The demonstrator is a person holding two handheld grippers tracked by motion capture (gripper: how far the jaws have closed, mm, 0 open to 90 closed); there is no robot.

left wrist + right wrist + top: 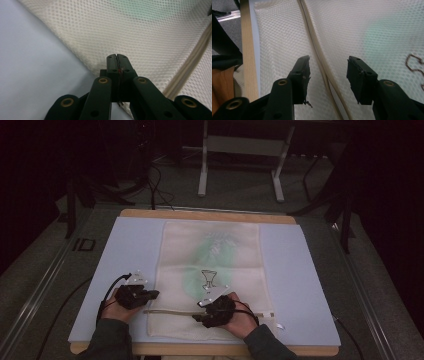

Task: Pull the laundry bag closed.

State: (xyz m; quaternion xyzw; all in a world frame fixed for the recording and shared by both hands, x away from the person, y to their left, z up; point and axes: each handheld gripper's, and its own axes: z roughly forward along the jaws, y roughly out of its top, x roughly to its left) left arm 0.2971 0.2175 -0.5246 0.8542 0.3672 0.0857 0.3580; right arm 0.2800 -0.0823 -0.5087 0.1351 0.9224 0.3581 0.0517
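Note:
A white mesh bag [240,270] lies flat on a pale blue mat [125,250], with something green [217,252] showing through it. A beige zipper [170,311] runs across the bag's near end. My left gripper [156,293] is at the bag's left edge, its jaws shut on the mesh edge [117,57]. My right gripper [198,318] rests over the bag near the front. In the right gripper view it [328,60] stands open, with the zipper [312,32] running between its jaws and untouched by either pad.
The mat lies on a wooden table [200,214] with grey floor around it. Metal frame legs [202,170] and cables stand beyond the far edge. A small white tag [280,326] lies at the bag's near right corner. A dark goblet-like mark [209,279] is printed on the bag.

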